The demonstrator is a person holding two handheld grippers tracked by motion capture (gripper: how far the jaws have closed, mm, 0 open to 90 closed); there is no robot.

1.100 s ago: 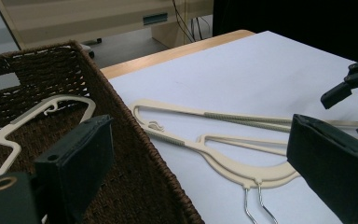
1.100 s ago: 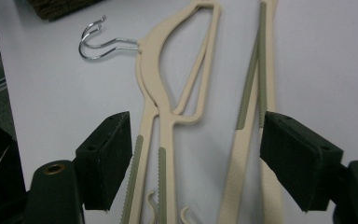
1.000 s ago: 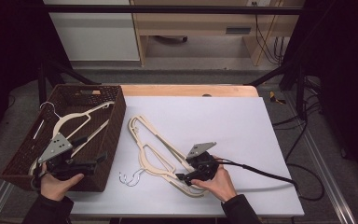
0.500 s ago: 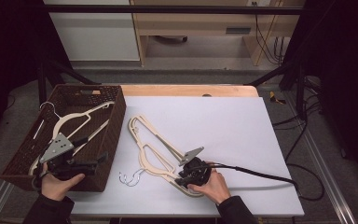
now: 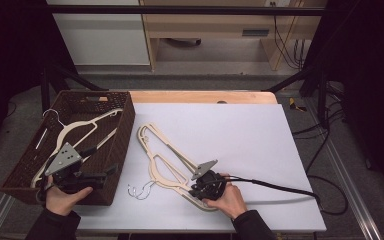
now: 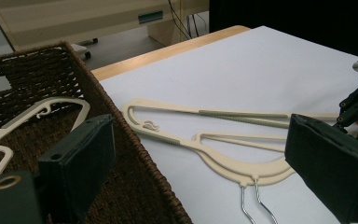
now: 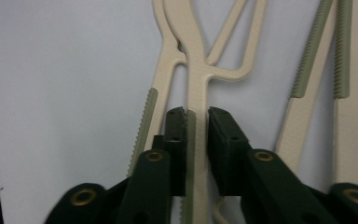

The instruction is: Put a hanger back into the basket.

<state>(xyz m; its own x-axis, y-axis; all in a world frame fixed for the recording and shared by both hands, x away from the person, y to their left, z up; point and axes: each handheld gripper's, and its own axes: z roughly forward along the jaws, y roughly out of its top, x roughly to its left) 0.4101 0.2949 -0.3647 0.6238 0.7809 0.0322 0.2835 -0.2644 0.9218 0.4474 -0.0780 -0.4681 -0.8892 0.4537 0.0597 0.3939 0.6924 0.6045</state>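
Item 1, cream hangers (image 5: 167, 165): two, stacked, lying flat on the white tabletop (image 5: 240, 140) just beside the basket's right wall, at about 7 o'clock from the tabletop's middle. Their wire hooks (image 5: 140, 190) point toward 7 o'clock near the front edge; grey ribbed strips run along the arms.

Item 2, right gripper (image 5: 203, 186): held in the person's right hand at the hangers' lower end, at 6 o'clock on the tabletop. Its fingers (image 7: 221, 140) have just been closing and now pinch one cream arm of the upper hanger, the ribbed strip between the pads. A black cable trails off toward 3 o'clock.

Item 3, left gripper (image 5: 100, 172): held in the left hand over the basket's near right corner, at 8 o'clock. Its fingers (image 6: 81, 163) stand wide apart, with nothing between them.

Item 4, brown wicker basket (image 5: 117, 150): at the tabletop's left edge, toward 9 o'clock. One more cream hanger (image 5: 80, 132) lies inside it.
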